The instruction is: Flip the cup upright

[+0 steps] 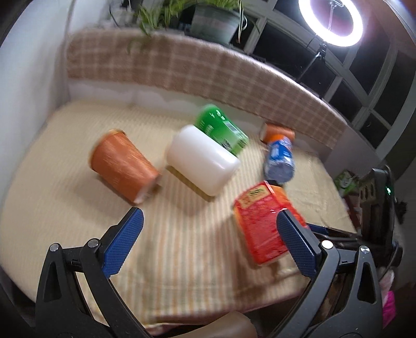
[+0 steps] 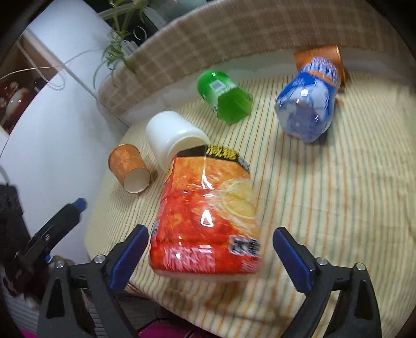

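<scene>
Several cups lie on their sides on a striped cloth (image 1: 182, 234). An orange paper cup (image 1: 122, 166) (image 2: 128, 167) lies at the left, a white cup (image 1: 202, 161) (image 2: 171, 136) beside it, a green cup (image 1: 223, 131) (image 2: 226, 98) behind. A red printed cup (image 1: 262, 223) (image 2: 208, 218) lies nearest. My left gripper (image 1: 210, 223) is open and empty, short of the cups. My right gripper (image 2: 210, 240) is open, its fingers either side of the red cup's near end, not touching.
A blue bottle-like cup (image 1: 279, 161) (image 2: 306, 104) and a second orange cup (image 1: 278, 131) (image 2: 319, 58) lie at the far right. A plaid padded rail (image 1: 208, 75) bounds the far side. A ring light (image 1: 330, 20) and a potted plant (image 1: 213, 20) stand behind.
</scene>
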{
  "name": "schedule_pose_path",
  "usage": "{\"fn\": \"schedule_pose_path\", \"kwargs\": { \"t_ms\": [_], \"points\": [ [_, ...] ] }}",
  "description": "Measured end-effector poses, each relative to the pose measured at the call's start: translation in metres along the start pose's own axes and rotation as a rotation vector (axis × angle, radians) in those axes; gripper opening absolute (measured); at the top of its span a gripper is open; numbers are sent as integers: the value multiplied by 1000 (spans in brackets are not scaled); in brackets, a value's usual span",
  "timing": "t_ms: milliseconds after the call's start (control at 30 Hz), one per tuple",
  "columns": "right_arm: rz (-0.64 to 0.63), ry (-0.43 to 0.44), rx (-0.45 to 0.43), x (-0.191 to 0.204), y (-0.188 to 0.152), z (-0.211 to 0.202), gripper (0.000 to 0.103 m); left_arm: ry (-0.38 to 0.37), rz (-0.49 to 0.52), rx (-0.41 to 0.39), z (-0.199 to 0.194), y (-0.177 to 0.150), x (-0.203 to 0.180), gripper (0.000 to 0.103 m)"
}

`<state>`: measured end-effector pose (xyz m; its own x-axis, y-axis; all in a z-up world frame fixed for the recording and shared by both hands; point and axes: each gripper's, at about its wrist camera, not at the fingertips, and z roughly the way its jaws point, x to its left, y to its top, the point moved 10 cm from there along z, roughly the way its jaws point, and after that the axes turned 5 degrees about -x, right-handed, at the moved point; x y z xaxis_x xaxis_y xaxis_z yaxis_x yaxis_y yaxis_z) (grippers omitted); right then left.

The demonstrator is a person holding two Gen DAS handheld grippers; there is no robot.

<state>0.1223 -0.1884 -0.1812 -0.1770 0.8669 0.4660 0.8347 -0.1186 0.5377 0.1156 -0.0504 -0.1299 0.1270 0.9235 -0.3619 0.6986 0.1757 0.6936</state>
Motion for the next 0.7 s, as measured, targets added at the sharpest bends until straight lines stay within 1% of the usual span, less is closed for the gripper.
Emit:
{"fn": "schedule_pose_path", "kwargs": {
  "t_ms": [67, 167, 233, 333, 533, 700],
  "points": [
    [2, 6, -24, -4, -1, -12, 99, -37, -32, 36, 8, -2, -5, 103],
    [26, -9, -63, -16, -5, -31, 99, -105, -100, 108, 22, -4, -14, 103],
    [51, -17, -84, -25, -8, -42, 99, -158, -179, 172, 34, -7, -19, 103],
    [103, -10, -98, -39, -16, -53, 99, -202, -267, 239, 51, -10, -24, 103],
    [164, -23, -114, -62, -28, -66, 99, -219, -338, 295, 72, -14, -31, 103],
    [192, -32, -128, -73, -29, -71, 99, -230, -363, 333, 86, -19, -39, 101]
  ]
}}
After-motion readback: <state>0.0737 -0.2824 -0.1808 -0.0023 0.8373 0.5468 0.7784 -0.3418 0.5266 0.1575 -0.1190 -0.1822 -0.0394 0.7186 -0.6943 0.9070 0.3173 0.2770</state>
